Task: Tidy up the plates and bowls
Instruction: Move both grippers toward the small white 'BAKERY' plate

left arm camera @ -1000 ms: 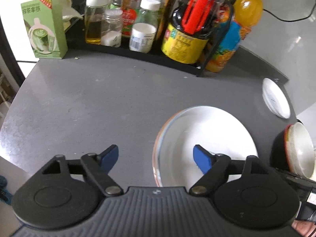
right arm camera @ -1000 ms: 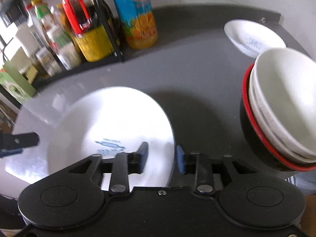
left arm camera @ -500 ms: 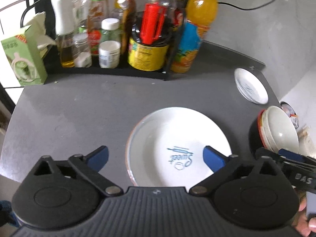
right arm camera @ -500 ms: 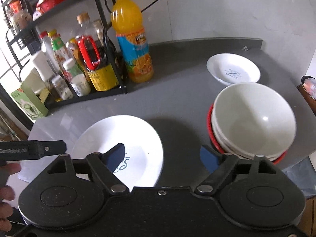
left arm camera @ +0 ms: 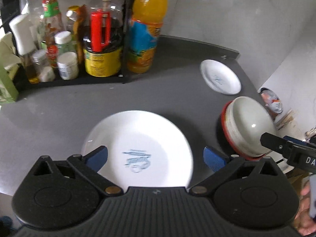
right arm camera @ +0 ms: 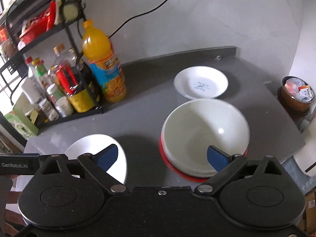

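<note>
Both grippers have drawn back and upward since a second ago, when the right gripper [right arm camera: 162,156] pinched the large white plate [left arm camera: 138,148]; now its blue-tipped fingers are spread wide and empty. Left gripper [left arm camera: 155,156] is likewise spread, hovering above that plate at lower centre of the grey counter [left arm camera: 59,108]. Right of the plate, white bowls sit nested inside a red-rimmed bowl [right arm camera: 205,136]. A small white plate [right arm camera: 200,83] lies beyond them. Only the right view shows a copper pot [right arm camera: 296,96] holding packets at the far right, and the rack's [right arm camera: 39,29] upper shelves.
</note>
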Available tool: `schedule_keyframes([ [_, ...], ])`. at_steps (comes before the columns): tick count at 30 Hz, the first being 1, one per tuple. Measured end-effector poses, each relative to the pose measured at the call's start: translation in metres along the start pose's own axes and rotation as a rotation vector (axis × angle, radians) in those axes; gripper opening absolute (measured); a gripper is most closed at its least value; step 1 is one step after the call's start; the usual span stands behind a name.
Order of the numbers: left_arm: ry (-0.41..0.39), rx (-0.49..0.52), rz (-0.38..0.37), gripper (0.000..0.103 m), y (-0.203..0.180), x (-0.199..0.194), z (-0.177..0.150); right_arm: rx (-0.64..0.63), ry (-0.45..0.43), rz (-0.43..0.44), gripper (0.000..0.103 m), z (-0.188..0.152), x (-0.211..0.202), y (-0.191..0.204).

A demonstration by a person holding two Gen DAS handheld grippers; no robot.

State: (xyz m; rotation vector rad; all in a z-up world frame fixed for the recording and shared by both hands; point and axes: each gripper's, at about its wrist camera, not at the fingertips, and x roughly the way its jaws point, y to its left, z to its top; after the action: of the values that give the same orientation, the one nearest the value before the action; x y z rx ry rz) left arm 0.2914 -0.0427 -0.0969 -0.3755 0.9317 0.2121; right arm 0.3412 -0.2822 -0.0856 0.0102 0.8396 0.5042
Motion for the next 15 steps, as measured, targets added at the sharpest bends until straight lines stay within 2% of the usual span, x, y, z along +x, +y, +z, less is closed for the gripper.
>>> schedule_keyframes([
  [6, 0.001, 0.021, -0.024, 0.102, -0.035, 0.013, 0.018, 0.032, -0.011, 0.016, 0.1, 0.022, 0.006, -0.034],
  [15, -0.008, 0.048, -0.015, 0.102, -0.091, 0.047, 0.067, 0.054, -0.023, 0.026, 0.1, 0.06, 0.029, -0.086],
])
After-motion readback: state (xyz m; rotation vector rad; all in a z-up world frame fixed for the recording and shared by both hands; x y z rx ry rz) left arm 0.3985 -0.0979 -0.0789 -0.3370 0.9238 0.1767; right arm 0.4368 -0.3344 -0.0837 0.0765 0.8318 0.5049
